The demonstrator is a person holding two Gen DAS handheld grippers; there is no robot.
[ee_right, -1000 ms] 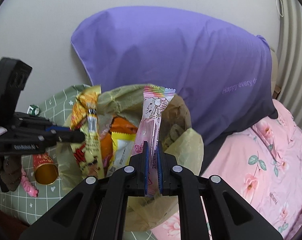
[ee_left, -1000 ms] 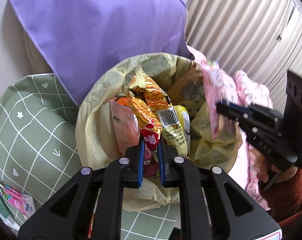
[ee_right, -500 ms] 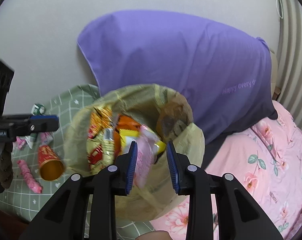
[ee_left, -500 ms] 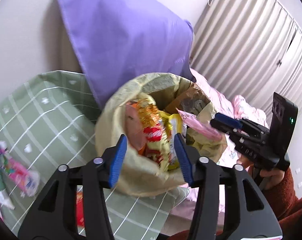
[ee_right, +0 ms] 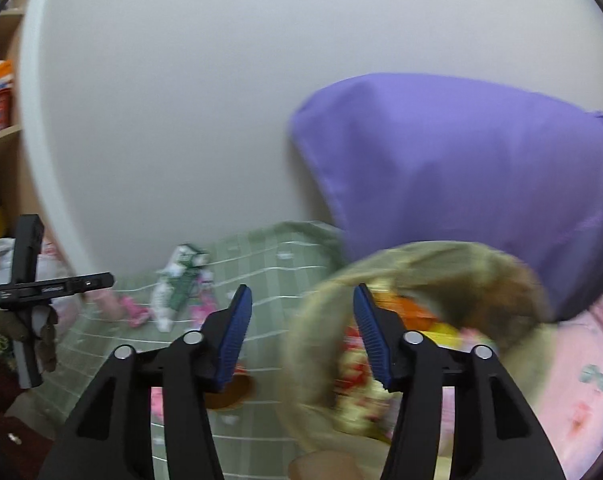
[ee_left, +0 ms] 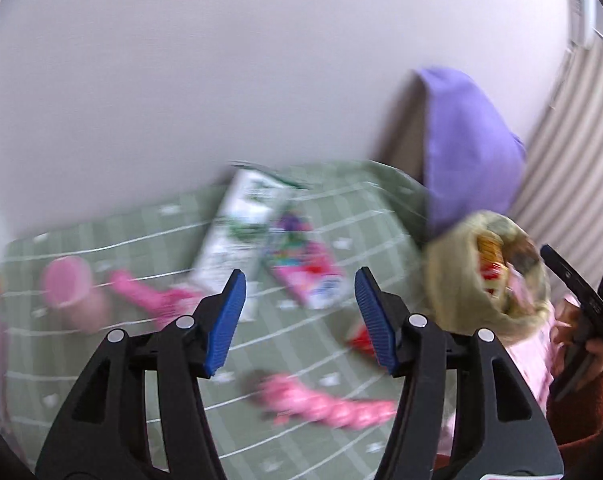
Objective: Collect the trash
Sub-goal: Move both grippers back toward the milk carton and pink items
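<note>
While both sets of jaws were opening with nothing between them, the left gripper (ee_left: 300, 320) pointed at the green checked cloth (ee_left: 101, 360) and the right gripper (ee_right: 300, 332) hung at the near edge of the yellowish plastic trash bag (ee_right: 381, 276)

In the left wrist view, blurred throughout, the nearest litter was a long pink crinkled wrapper (ee_left: 325, 404) at 6 o'clock, just below the blue pads. A small red scrap (ee_left: 361, 340) lay at 4 o'clock beside the right-hand pad. Beyond the fingertips, at 12 o'clock, lay a pink and purple snack packet (ee_left: 305, 268) and, touching it on its left, a white and green carton (ee_left: 241, 232). At 9 o'clock sat a pink cup-like item (ee_left: 67, 284) with a pink strip (ee_left: 149, 296) beside it. The bag stood at 3 o'clock, open and already stuffed with orange, red and yellow wrappers, in front of a purple cushion (ee_left: 469, 152) leaning on the white wall (ee_left: 221, 60)

In the right wrist view the bag filled 4 o'clock, a gold-lined round item (ee_right: 231, 390) showed low between the fingers, and the other handheld gripper appeared at 9 o'clock

The step in hand seemed to be the reach for the next piece of litter. To do it well, the left hand probably needed to slow until the picture steadied, pick one piece only, and come down with the jaws wide and a pad on each side of a raised crinkle, not a flat face. The long pink wrapper looked like the easiest choice. The bag's mouth should stay unobstructed for the drop
</note>
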